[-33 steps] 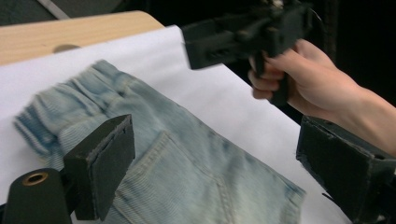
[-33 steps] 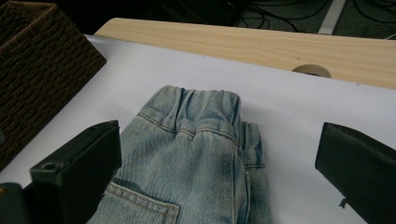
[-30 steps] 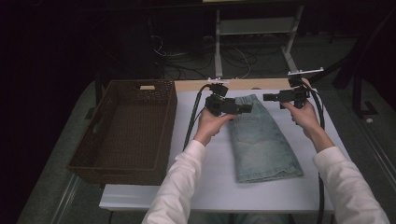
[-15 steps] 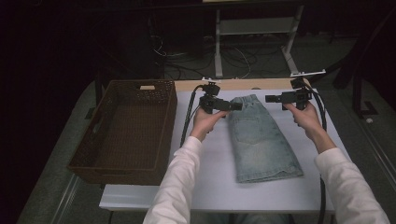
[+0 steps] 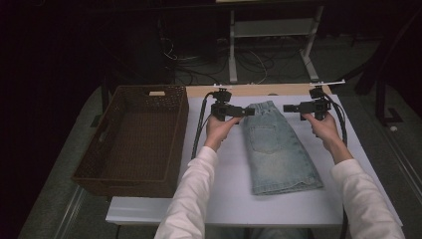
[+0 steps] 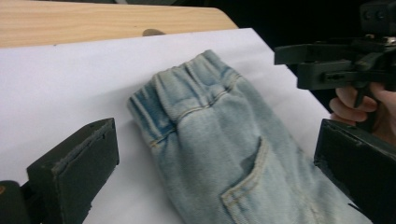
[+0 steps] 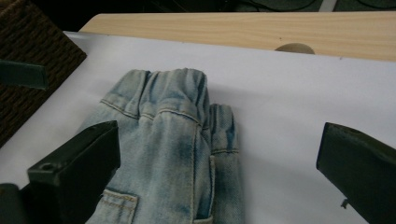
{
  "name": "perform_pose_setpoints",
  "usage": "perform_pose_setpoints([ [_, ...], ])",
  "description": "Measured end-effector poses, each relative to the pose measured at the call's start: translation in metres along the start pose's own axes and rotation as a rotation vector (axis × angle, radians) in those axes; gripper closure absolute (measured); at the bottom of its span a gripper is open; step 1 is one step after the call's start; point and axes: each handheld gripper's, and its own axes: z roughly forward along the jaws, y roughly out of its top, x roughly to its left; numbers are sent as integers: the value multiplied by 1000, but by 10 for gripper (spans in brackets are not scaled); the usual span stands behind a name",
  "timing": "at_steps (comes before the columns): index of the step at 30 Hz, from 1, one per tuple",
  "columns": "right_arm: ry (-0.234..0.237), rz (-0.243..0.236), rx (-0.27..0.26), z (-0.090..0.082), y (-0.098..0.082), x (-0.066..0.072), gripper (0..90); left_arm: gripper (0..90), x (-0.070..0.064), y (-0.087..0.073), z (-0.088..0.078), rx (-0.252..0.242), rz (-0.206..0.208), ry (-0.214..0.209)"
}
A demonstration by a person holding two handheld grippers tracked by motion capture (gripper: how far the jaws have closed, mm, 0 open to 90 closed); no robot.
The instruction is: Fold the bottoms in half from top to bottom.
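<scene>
A folded pair of light blue jeans [image 5: 278,149] lies flat on the white table top [image 5: 224,194], waistband at the far end. My left gripper [image 5: 250,112] is level at the waistband's left edge and points right. Its jaws have just been opening and now stand wide, the denim [image 6: 224,154] lying between and ahead of them without touching the pads. My right gripper [image 5: 287,107] hovers at the waistband's right edge, points left, and is open. In its own view the gripper [image 7: 217,140] spans the waistband [image 7: 173,116], gripping nothing.
A dark woven basket [image 5: 181,129] stands on the table's left side, beside the left forearm. A strip of bare wood [image 5: 259,90] runs along the table's far edge. Cables trail from both grippers. Beyond the table, the dark floor holds a metal stand and wires.
The left gripper has shifted left, from over the waistband to its left edge, and come down a little. The right gripper has sunk slightly. The jeans have not moved.
</scene>
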Motion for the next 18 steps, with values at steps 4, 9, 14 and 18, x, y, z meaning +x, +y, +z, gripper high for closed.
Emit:
perform_pose_setpoints([
  [4,-7,-4,7,3,-1,0,0,0,9,-4,6,16,-18,27],
  [9,-1,-11,12,7,0,1,43,58,17,-11,12,6,-58,26],
  [14,-2,-1,23,12,-2,1,63,58,20,-17,19,8,-78,27],
  [18,-11,-3,50,16,-5,0,71,58,21,-21,24,14,-99,33],
])
